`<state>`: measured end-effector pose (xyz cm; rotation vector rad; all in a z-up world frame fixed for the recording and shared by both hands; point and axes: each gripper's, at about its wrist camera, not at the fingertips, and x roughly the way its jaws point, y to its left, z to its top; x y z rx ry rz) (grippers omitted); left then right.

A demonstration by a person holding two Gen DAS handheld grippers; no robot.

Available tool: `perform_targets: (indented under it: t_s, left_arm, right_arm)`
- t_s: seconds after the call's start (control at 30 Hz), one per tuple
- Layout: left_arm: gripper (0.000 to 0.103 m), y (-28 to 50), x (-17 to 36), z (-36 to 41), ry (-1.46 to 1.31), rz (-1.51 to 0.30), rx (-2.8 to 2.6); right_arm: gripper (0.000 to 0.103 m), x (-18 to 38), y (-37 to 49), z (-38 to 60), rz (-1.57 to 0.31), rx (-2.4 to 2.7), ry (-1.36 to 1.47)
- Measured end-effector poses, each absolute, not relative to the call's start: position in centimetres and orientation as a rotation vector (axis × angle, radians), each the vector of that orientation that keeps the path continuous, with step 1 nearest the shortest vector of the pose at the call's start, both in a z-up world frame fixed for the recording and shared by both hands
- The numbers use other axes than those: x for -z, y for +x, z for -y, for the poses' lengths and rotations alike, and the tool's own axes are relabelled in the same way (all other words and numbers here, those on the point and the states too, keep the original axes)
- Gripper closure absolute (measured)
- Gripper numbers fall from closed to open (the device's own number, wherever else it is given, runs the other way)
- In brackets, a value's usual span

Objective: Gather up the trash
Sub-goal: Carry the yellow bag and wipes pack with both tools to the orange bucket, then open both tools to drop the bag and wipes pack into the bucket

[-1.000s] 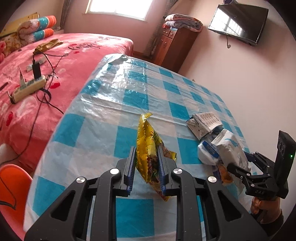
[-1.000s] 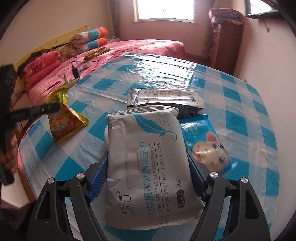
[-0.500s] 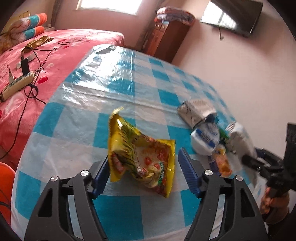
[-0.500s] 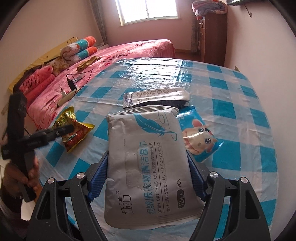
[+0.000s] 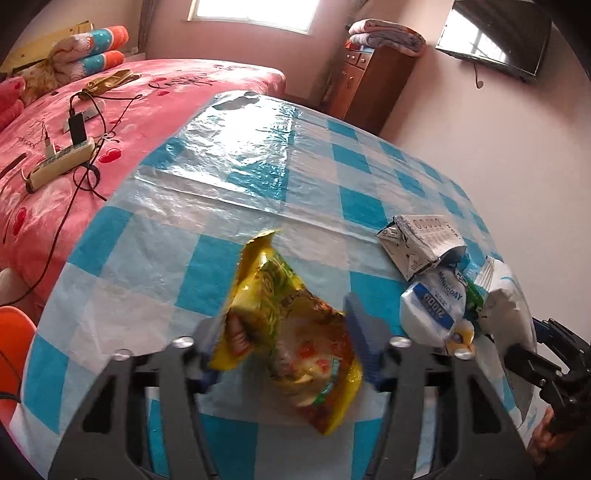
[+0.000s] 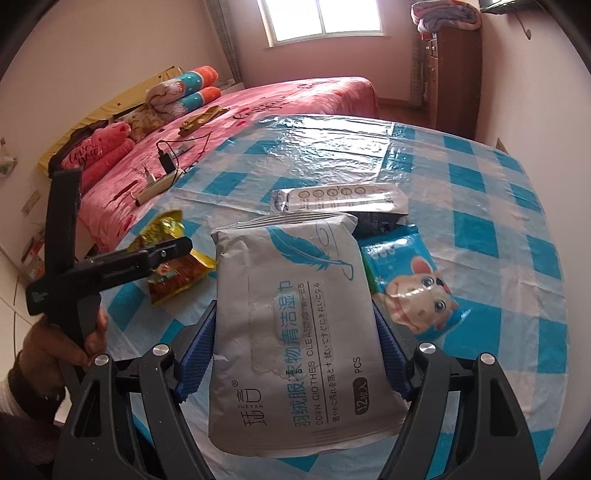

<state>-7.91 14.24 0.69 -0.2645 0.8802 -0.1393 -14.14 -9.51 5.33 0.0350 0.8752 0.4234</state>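
Yellow snack wrapper [image 5: 291,332] between closing left gripper [image 5: 284,339] pads, right gripper [image 6: 293,354] clamping wipes pack [image 6: 295,332], two more wrappers beside on checked tablecloth [image 5: 221,192].

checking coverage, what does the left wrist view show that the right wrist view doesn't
Only the left wrist view: the wall TV, an orange seat at the left edge, and the yellow snack bag between the left gripper pads, whose jaws have just been closing. Only the right wrist view: the wipes pack label and its feather, clamped in the right gripper. Both: checked tablecloth, pink bed, power strip, silver packet.
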Motion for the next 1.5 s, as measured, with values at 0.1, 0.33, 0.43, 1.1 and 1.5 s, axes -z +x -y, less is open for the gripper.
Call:
perform_targets:
  t_s: [0.1,0.33,0.43,1.1,1.5]
  left_arm:
    - [0.058,-8.0,-0.6,-14.1,-0.280,-0.879,0.133]
    - [0.072,-8.2,-0.6,-14.3,-0.318,-0.879,0.164]
    - [0.075,-8.3,-0.8,-14.8,-0.343,-0.880,0.181]
    - [0.083,-13.7,-8.8,-26.4,-0.365,-0.676,0.063]
    - [0.083,-20.0,-8.3,-37.3,-0.334,-0.708,-0.240]
  right_arm:
    - [0.026,-5.2,-13.6,9.9,-0.884,-0.431,0.078]
    - [0.026,-5.3,-12.6,9.9,-0.900,-0.448,0.119]
    - [0.026,-5.5,-12.2,9.3,-0.905,-0.471,0.143]
    - [0.026,-7.6,-11.1,-2.7,-1.005,-0.806,0.161]
    - [0.026,-7.5,-13.0,-18.1,-1.119,-1.144,0.056]
